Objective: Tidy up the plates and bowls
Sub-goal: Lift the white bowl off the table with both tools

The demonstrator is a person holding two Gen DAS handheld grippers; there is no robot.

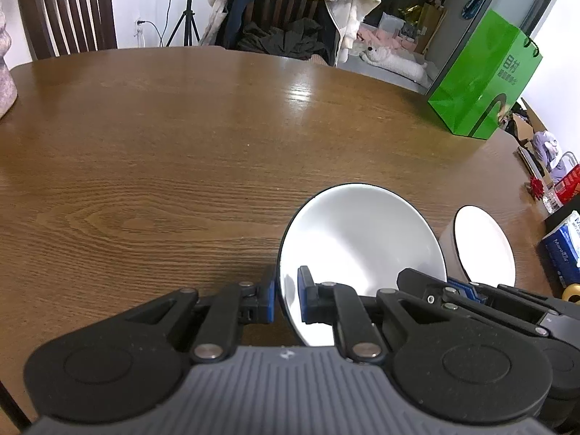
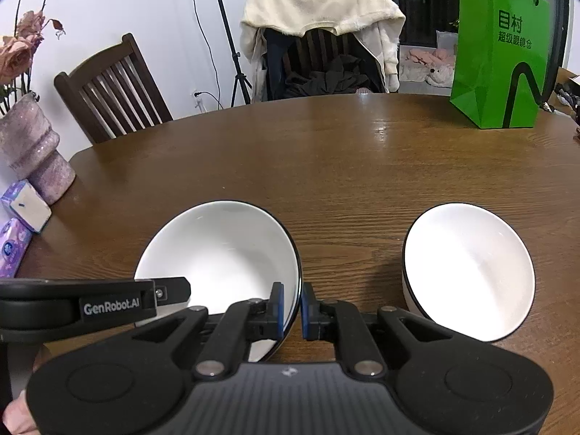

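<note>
Left black two-finger gripper with blue pads (image 1: 287, 299) angled down, jaws clamped on rim of white black-edged bowl (image 1: 362, 246). Right black two-finger gripper with blue pads (image 2: 291, 308) likewise, clamped on opposite rim.

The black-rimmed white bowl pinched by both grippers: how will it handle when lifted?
The bowl looks glazed and glossy, so probably slippery between the pads. It seems rigid ceramic, likely fragile if dropped. The left gripper and right gripper pinch only its thin rim, so it may tilt.
</note>
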